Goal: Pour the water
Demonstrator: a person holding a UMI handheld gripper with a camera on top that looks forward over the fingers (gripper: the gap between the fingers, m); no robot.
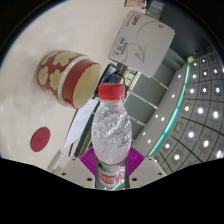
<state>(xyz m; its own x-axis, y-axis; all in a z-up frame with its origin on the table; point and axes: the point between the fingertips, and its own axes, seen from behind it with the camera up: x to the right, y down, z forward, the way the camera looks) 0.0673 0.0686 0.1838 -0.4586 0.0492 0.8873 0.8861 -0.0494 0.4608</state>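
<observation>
The tool [110, 172] was clamped on a red-capped water bottle [111, 135] at lower centre; a red-and-cream cup [68, 77] lay tipped on the worktop [40, 120] at upper left.

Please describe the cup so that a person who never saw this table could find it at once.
On the pale table, look beyond the gripper, whose fingers are shut on a clear bottle with a red cap. The cup lies tipped on its side beside that cap. Only it has red and cream bands.

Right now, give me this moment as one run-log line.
gripper: shut on bottle | bottle: upright, red cap on | cup: beyond the fingers, tilted | pour: not begun
</observation>
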